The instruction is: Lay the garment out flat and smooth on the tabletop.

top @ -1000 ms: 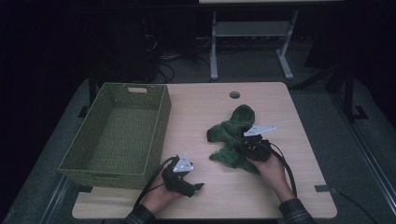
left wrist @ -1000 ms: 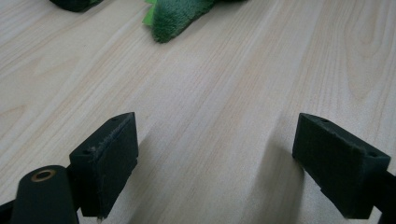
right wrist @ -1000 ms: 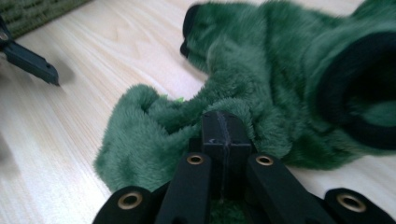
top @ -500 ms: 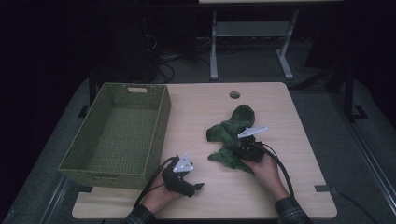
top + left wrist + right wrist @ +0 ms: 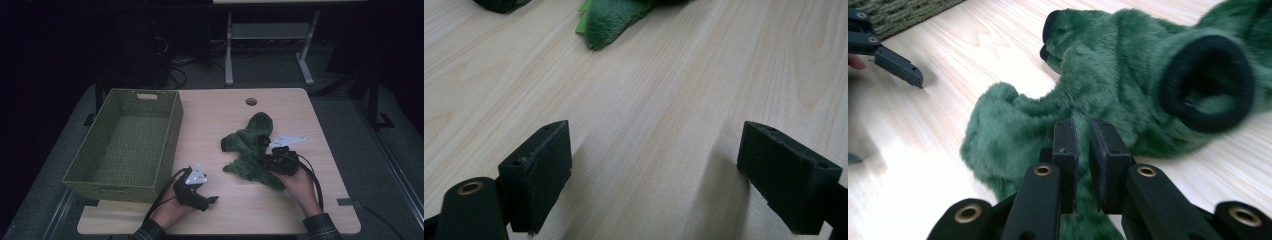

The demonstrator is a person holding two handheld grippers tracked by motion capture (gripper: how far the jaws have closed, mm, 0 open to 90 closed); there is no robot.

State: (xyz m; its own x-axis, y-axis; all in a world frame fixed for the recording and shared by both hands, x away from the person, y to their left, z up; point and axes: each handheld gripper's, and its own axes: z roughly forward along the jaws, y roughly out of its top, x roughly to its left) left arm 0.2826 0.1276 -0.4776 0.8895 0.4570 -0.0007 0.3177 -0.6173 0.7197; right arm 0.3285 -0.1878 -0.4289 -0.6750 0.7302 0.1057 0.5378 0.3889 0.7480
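Observation:
A crumpled green fleece garment point(image 5: 248, 144) with dark cuffs lies on the right half of the wooden table point(image 5: 215, 107). My right gripper point(image 5: 268, 161) rests on its near right edge. In the right gripper view its jaws point(image 5: 1083, 131) stand almost together over the fleece point(image 5: 1013, 125), pinching a fold, with one round cuff opening point(image 5: 1205, 82) ahead. My left gripper point(image 5: 206, 200) lies low near the front edge, beside the basket. Its jaws point(image 5: 655, 134) are wide open over bare wood, and a corner of the garment point(image 5: 610, 20) lies far ahead.
An empty green woven basket point(image 5: 171, 134) takes up the table's left side, its corner point(image 5: 903, 11) seen from the right gripper. A round cable hole point(image 5: 251, 101) sits near the far edge. A white metal stand point(image 5: 229, 55) stands on the floor behind.
The right gripper has slid left onto the garment's edge and settled there with the fabric slightly shifted. The left gripper has stayed put.

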